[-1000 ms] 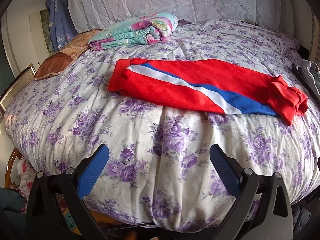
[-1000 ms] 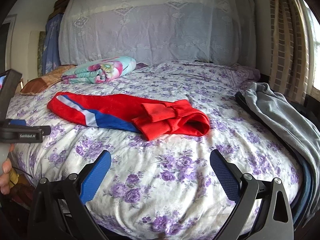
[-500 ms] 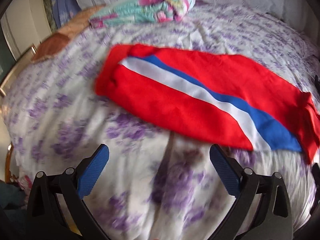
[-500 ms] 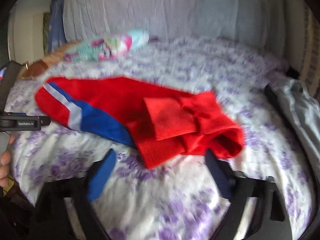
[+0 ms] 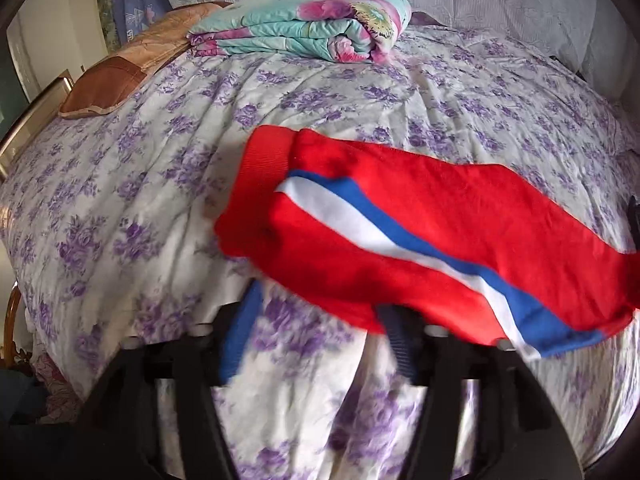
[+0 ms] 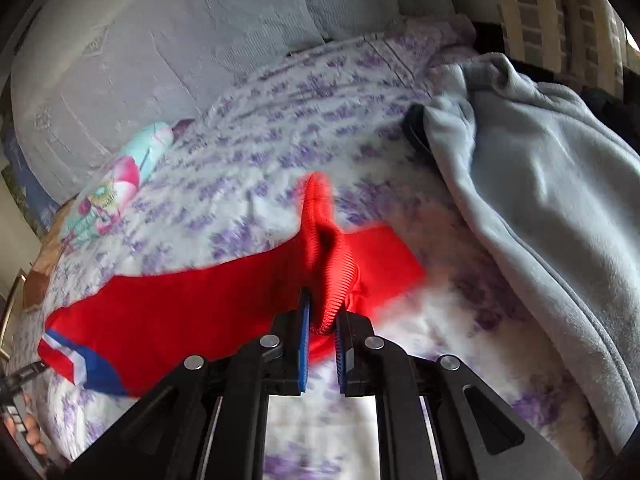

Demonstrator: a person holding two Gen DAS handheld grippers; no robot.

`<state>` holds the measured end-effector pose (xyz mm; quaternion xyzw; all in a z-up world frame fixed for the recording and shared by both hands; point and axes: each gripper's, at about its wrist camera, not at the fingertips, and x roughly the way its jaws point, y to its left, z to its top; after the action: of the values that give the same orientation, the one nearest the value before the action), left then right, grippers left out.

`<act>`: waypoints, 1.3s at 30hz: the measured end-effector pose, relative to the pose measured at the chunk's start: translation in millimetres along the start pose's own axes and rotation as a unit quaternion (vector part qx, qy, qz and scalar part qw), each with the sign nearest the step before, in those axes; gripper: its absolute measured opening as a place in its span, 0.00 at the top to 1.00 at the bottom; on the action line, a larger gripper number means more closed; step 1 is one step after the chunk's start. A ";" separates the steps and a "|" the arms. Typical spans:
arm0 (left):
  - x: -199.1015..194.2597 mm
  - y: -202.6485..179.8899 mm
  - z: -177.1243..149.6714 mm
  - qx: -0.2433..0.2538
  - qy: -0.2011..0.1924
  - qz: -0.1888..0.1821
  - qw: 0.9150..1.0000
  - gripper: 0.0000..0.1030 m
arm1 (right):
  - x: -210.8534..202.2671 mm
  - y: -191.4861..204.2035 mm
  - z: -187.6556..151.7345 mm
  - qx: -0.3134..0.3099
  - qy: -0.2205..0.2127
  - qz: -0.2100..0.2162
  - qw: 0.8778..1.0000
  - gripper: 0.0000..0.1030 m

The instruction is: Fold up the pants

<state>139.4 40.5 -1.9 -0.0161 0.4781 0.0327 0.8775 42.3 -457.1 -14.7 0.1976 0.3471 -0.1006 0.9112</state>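
Observation:
Red pants (image 5: 420,236) with a white and blue side stripe lie lengthwise on the purple-flowered bedspread (image 5: 132,208). My left gripper (image 5: 316,332) is open at the near edge of the pants; its right finger (image 5: 396,340) is partly under the red cloth and its left finger (image 5: 240,332) rests on bare bedspread. My right gripper (image 6: 322,316) is shut on the ribbed red cuff (image 6: 326,252) of the pants (image 6: 180,304) and lifts it off the bed. The cuff stands bunched between the blue pads.
A folded turquoise floral quilt (image 5: 304,28) lies at the head of the bed, with an orange-brown pillow (image 5: 120,68) to its left. A grey fleece blanket (image 6: 536,200) covers the bed's right side. White pillows (image 6: 160,40) line the headboard.
My right gripper has moved onto the cuff end and closed on it, raising it. My left gripper has moved forward to the near edge of the pants and narrowed.

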 end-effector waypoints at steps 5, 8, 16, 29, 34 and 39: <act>10.5 -9.2 -14.0 0.020 0.042 -0.028 0.999 0.28 | -9.5 17.0 -18.3 -0.038 0.003 0.039 0.999 0.90; 22.5 -18.0 -13.4 0.016 0.044 -0.019 0.999 0.28 | -11.7 27.0 -20.0 -0.041 0.012 0.069 0.997 0.88; 28.2 -31.4 19.1 0.001 0.015 -0.035 0.999 0.86 | -23.5 29.1 -14.6 -0.046 -0.003 0.082 0.996 0.89; 14.7 -35.8 20.5 0.000 0.078 -0.086 0.993 0.35 | -45.8 -1.3 29.9 -0.007 -0.039 0.119 0.992 0.89; 26.2 -43.1 33.5 -0.024 0.105 -0.105 0.989 0.32 | -34.8 -8.4 29.3 0.006 -0.032 0.118 0.992 0.89; 24.9 -40.1 39.8 -0.053 0.120 -0.125 0.983 0.32 | -36.3 -12.0 24.2 0.001 -0.031 0.113 0.993 0.89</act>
<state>189.1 3.9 -1.3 -0.1260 0.5717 -0.0543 0.8089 26.1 -476.7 22.8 0.2338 0.2937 -0.0034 0.9269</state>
